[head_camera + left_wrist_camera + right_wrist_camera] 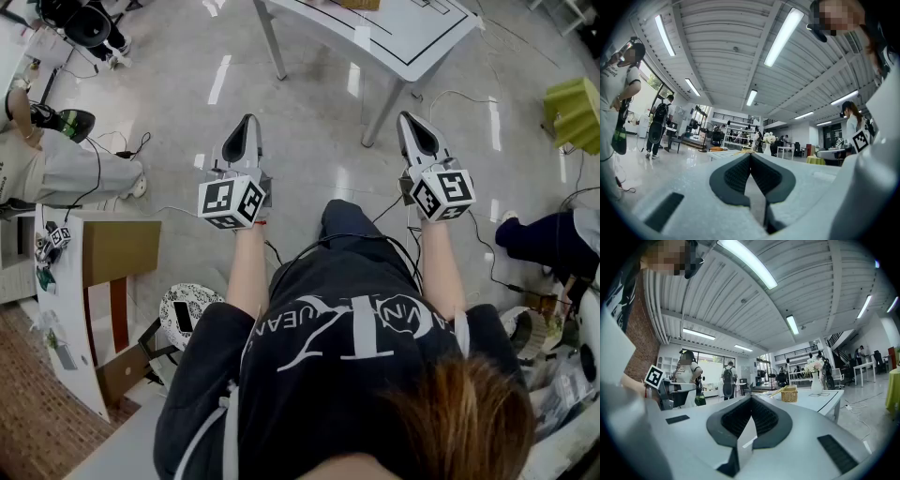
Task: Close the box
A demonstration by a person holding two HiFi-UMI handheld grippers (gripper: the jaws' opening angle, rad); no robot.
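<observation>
No box that I can name as the task's own shows in any view. In the head view both grippers are held out in front of the person's lap, above the shiny floor. The left gripper is shut with nothing between its pads. The right gripper is shut and empty too. The left gripper view shows the left gripper's dark pads meeting at the tip, aimed across the hall. In the right gripper view, the right gripper points towards a white table carrying a wicker basket and a vase of flowers.
The white table stands on the floor just beyond the grippers. A brown cardboard piece on a white stand is at the left, with a seated person behind it. A yellow-green object and someone's dark leg are at the right. Cables cross the floor.
</observation>
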